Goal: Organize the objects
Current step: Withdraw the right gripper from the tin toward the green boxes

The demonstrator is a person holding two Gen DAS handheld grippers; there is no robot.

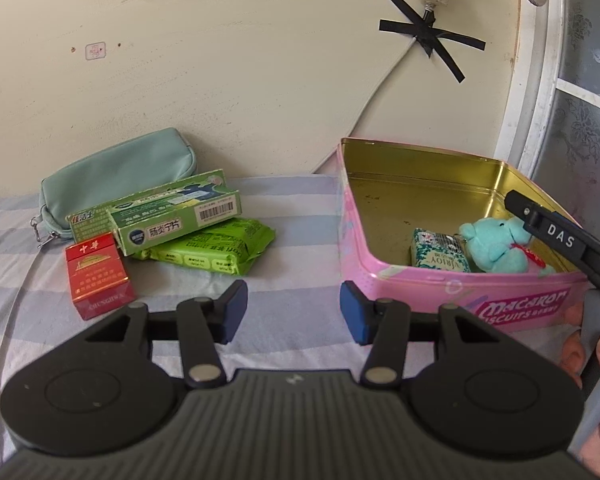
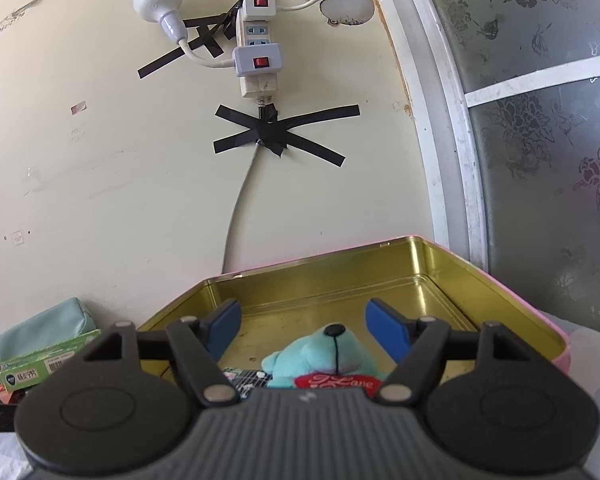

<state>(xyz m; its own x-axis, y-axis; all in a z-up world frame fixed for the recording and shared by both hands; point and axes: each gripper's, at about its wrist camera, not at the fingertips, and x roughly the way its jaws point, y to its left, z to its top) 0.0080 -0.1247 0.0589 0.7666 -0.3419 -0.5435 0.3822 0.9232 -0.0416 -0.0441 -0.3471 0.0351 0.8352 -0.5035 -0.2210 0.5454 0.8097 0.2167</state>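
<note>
An open pink biscuit tin (image 1: 440, 280) with a gold inside stands on the striped bed at the right. In it lie a teal plush bear (image 1: 494, 242) and a small green patterned box (image 1: 440, 255). My left gripper (image 1: 294, 312) is open and empty, low over the bed between the tin and a pile of items. My right gripper (image 2: 303, 330) is open and empty, hovering over the tin (image 2: 380, 280) just above the bear (image 2: 324, 354). The pile holds a red cigarette pack (image 1: 98, 276), a green medicine box (image 1: 176, 214), a green wipes pack (image 1: 212, 248) and a teal pouch (image 1: 116, 176).
The cream wall stands right behind the bed, with a taped power strip (image 2: 256, 44) and its cord (image 2: 236, 216) running down. A frosted window (image 2: 540, 120) is at the right. The person's hand (image 1: 596, 364) holds the right gripper at the left wrist view's right edge.
</note>
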